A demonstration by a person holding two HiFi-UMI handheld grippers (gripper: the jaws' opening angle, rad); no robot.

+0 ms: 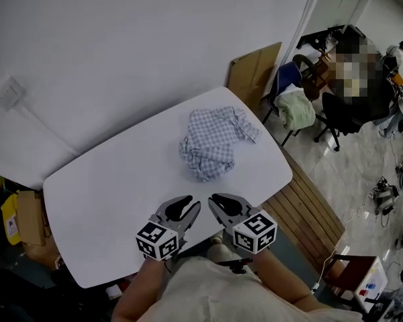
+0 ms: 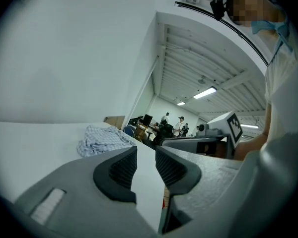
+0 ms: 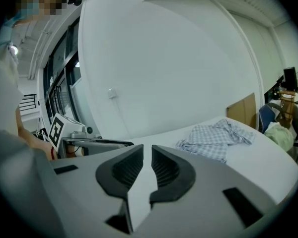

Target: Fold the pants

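Checked pants (image 1: pixel 213 143) x1 crumpled on table (image 1: pixel 101 193); L hand-held gripper (image 1: pixel 194 201), R hand-held gripper (image 1: pixel 212 200): both slightly open, empty.

The left hand-held gripper (image 1: pixel 190 202) and the right hand-held gripper (image 1: pixel 219 198) are held side by side, close in front of the person's torso (image 1: pixel 208 294), with their tips angled toward each other. The jaws of each stand a narrow slit apart, the left slightly wider, with nothing between. Bare forearms (image 1: pixel 138 290) reach out behind the marker cubes (image 1: pixel 158 239).
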